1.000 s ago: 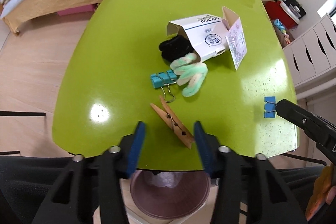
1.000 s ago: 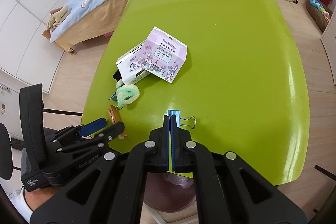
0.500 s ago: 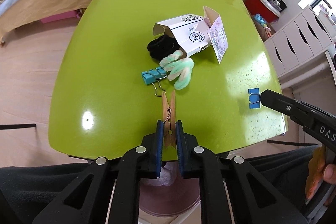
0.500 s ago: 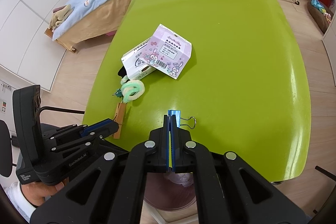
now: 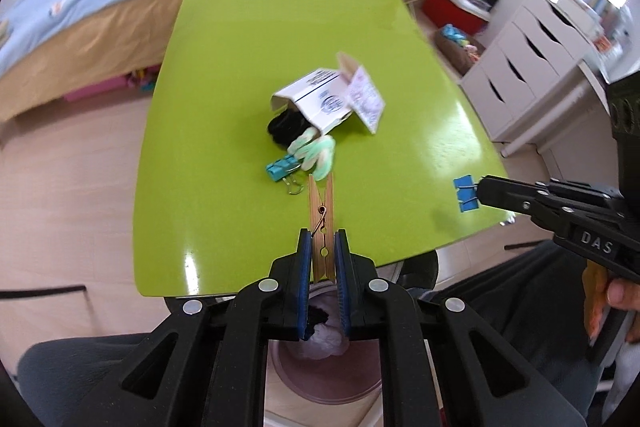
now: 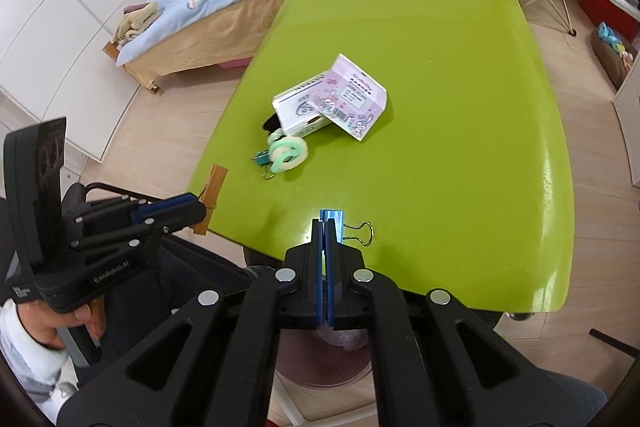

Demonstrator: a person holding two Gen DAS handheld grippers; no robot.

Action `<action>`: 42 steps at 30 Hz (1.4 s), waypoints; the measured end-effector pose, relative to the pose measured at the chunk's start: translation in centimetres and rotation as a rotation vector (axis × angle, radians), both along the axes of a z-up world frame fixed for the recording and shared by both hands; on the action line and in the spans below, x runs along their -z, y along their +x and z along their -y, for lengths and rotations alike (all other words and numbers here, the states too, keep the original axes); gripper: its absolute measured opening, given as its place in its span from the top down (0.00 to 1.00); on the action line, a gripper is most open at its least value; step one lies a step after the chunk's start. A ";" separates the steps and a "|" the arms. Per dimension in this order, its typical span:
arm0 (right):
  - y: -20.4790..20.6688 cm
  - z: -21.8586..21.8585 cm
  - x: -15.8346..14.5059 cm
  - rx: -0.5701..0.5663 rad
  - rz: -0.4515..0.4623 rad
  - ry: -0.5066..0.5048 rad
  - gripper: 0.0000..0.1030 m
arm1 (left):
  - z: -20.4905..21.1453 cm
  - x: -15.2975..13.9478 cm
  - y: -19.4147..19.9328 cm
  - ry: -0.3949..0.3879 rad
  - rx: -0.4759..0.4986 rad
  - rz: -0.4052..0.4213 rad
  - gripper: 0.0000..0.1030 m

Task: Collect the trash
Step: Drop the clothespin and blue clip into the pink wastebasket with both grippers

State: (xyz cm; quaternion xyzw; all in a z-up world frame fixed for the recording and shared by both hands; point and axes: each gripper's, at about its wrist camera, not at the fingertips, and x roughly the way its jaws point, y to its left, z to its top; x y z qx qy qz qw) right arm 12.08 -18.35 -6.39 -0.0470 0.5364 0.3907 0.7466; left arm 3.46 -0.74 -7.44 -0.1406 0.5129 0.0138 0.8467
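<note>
My left tool (image 5: 323,253) grips the wooden clothespin (image 5: 321,223) above the desk (image 5: 240,67) edge. My right tool (image 6: 325,227) pinches the blue binder clip (image 6: 334,219); only its view shows the clip's wire handle.

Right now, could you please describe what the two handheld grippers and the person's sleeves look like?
Both grippers are matte black plastic with cut-out triangular frames, silver round bolts and blue ribbed pads. The left gripper bears white "GenRobot.AI" lettering on its side, seen from the right wrist view. The right gripper shows "DAS" lettering in the left wrist view. A white sleeve covers the left wrist.
</note>
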 end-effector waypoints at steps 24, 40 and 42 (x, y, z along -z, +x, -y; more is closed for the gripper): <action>-9.3 2.7 -3.9 -0.124 0.053 0.010 0.99 | 2.0 -3.9 -7.6 0.032 0.148 0.102 0.89; -11.1 3.0 -2.5 -0.131 0.009 0.025 0.19 | 2.3 -4.5 -8.9 0.026 0.173 0.105 0.89; -10.8 3.2 -2.5 -0.110 0.019 0.009 0.15 | 2.5 -4.3 -9.0 0.023 0.187 0.100 0.89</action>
